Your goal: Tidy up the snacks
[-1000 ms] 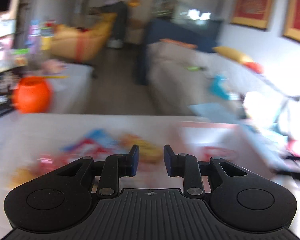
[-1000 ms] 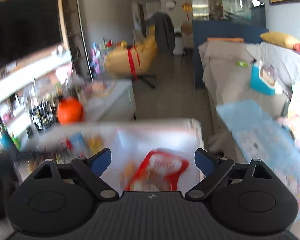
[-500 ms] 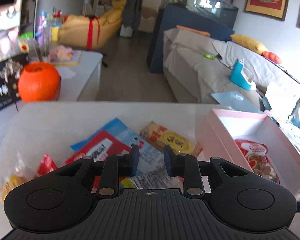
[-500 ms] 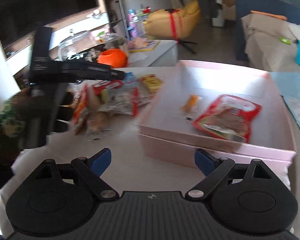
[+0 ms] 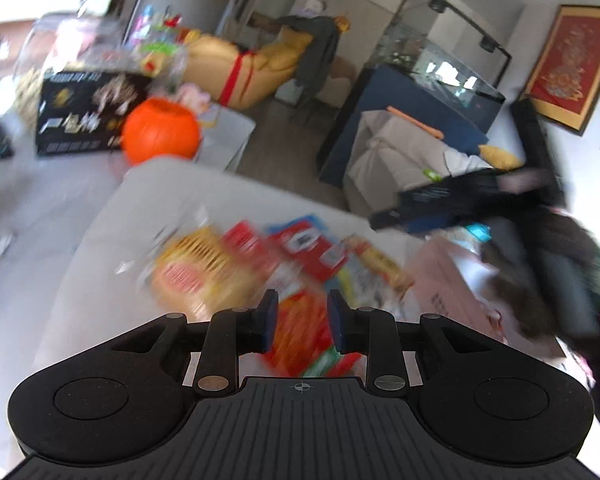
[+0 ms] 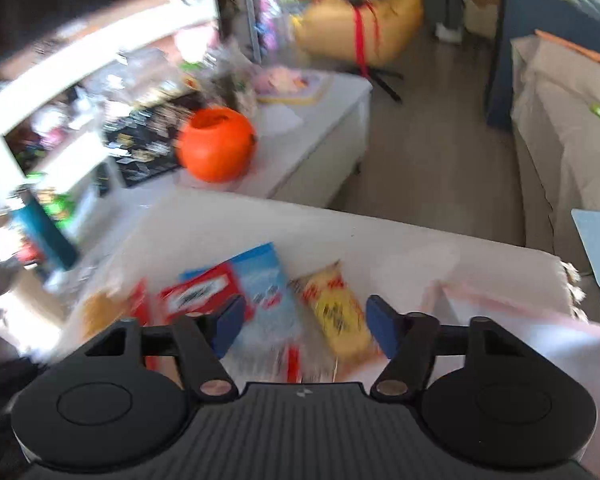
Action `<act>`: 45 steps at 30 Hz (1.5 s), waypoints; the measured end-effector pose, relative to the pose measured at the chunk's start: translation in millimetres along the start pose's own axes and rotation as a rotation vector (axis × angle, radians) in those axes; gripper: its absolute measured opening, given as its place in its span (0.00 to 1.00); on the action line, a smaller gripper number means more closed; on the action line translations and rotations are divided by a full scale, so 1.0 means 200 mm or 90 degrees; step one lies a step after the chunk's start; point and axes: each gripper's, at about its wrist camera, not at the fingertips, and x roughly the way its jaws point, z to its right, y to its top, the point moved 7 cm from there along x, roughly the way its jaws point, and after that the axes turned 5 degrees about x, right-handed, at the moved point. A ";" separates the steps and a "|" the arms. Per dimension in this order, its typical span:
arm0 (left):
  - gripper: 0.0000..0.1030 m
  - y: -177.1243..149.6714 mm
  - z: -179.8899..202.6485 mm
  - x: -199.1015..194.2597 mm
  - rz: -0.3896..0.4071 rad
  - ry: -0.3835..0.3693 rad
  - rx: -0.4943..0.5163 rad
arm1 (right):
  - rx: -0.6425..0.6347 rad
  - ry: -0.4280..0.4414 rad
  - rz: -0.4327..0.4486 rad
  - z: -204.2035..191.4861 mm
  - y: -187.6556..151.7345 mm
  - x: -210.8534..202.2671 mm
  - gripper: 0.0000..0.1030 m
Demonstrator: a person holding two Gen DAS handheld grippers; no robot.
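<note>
Several snack packets lie in a heap on the white table (image 5: 112,216). In the left wrist view my left gripper (image 5: 302,320) is open a little and empty, just above an orange-red packet (image 5: 300,332), with a yellow packet (image 5: 196,272) to its left. The pink box (image 5: 448,280) stands at the right. In the right wrist view my right gripper (image 6: 302,326) is open wide and empty above the heap, over a blue packet (image 6: 260,280), a red packet (image 6: 200,294) and a yellow packet (image 6: 336,308). The pink box (image 6: 540,328) is at its right. Both views are blurred.
An orange pumpkin bucket (image 5: 160,132) sits on a low white bench (image 6: 320,120) beyond the table. A sofa (image 6: 568,120) stands to the right. The right gripper and hand (image 5: 500,192) show above the pink box in the left wrist view.
Both grippers have swung left, away from the pink box and towards the heap of packets. The left gripper has dropped closer to the packets. Neither has taken hold of anything.
</note>
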 end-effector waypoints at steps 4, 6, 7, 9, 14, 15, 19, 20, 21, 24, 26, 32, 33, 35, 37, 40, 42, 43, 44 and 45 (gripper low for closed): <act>0.29 -0.11 -0.08 -0.06 -0.038 -0.023 -0.026 | -0.007 -0.079 -0.036 0.00 0.05 0.29 0.45; 0.29 -0.14 -0.12 -0.07 -0.043 -0.020 -0.046 | 0.012 -0.075 -0.042 0.01 0.03 0.34 0.44; 0.29 -0.15 -0.15 -0.06 -0.042 -0.014 -0.058 | 0.020 -0.073 -0.043 0.00 0.03 0.33 0.40; 0.29 -0.16 -0.20 -0.05 -0.038 -0.001 -0.085 | 0.015 -0.048 -0.066 -0.05 -0.02 0.31 0.35; 0.29 -0.14 -0.24 -0.06 -0.026 -0.003 -0.109 | -0.029 0.008 -0.106 -0.18 -0.26 0.14 0.34; 0.29 -0.14 -0.24 -0.06 -0.026 -0.005 -0.107 | -0.033 0.028 -0.116 -0.20 -0.32 0.10 0.34; 0.29 -0.11 -0.20 -0.09 -0.015 -0.010 -0.093 | -0.064 0.044 -0.119 -0.23 -0.52 -0.05 0.34; 0.29 -0.10 -0.19 -0.10 -0.008 -0.011 -0.086 | -0.068 0.049 -0.120 -0.24 -0.56 -0.08 0.34; 0.29 -0.08 -0.17 -0.11 -0.002 -0.012 -0.078 | -0.071 0.056 -0.124 -0.24 -0.60 -0.12 0.34; 0.29 -0.06 -0.13 -0.12 0.000 -0.012 -0.063 | -0.092 0.077 -0.145 -0.25 -0.68 -0.19 0.35; 0.29 -0.06 -0.10 -0.13 0.002 -0.007 -0.057 | -0.100 0.088 -0.133 -0.25 -0.67 -0.25 0.37; 0.29 -0.10 -0.05 -0.16 -0.021 0.000 -0.036 | 0.024 0.112 -0.028 -0.23 -0.35 -0.21 0.72; 0.29 -0.12 -0.04 -0.17 -0.027 -0.002 -0.031 | 0.045 0.118 -0.030 -0.24 -0.30 -0.15 0.72; 0.29 -0.15 -0.03 -0.18 -0.041 -0.004 -0.020 | 0.096 0.133 -0.049 -0.25 -0.21 -0.02 0.72; 0.29 -0.19 -0.02 -0.19 -0.057 -0.008 -0.009 | 0.126 0.131 -0.070 -0.27 -0.16 0.10 0.72; 0.29 -0.24 -0.01 -0.21 -0.077 -0.016 0.002 | 0.163 0.166 -0.132 -0.29 -0.24 0.18 0.72; 0.29 -0.27 -0.01 -0.21 -0.089 -0.023 0.004 | 0.149 0.187 -0.133 -0.30 -0.30 0.13 0.66; 0.29 -0.28 0.00 -0.21 -0.094 -0.026 0.003 | 0.134 0.191 -0.134 -0.31 -0.34 0.09 0.52; 0.29 -0.30 0.00 -0.20 -0.099 -0.029 0.001 | 0.120 0.198 -0.136 -0.31 -0.38 0.05 0.38; 0.29 -0.31 0.01 -0.19 -0.103 -0.031 -0.002 | 0.105 0.206 -0.139 -0.31 -0.42 -0.01 0.35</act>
